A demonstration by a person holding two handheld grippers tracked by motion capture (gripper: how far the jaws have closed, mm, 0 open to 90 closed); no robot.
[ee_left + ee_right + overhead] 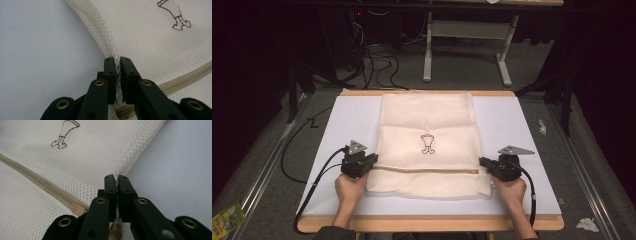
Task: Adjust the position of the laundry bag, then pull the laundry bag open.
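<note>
A cream mesh bag (427, 125) lies flat on the white mat (347, 120), with a small dark line drawing (427, 144) on its middle and a beige zipper (427, 170) across its near part. My left gripper (373, 159) is at the bag's left edge by the zipper line. In the left gripper view the jaws (117, 60) are shut on the mesh bag's (155, 37) seam. My right gripper (482, 161) is at the bag's right edge. In the right gripper view it (116, 177) pinches the mesh bag's (75, 165) side seam, just past the zipper (37, 180) end.
The mat lies on a wooden table whose front edge (427, 223) is near the person. Bare mat flanks the bag on both sides. On the floor are cables (377, 65), white desk legs (428, 50), a green packet (226, 220) and crumpled paper (587, 224).
</note>
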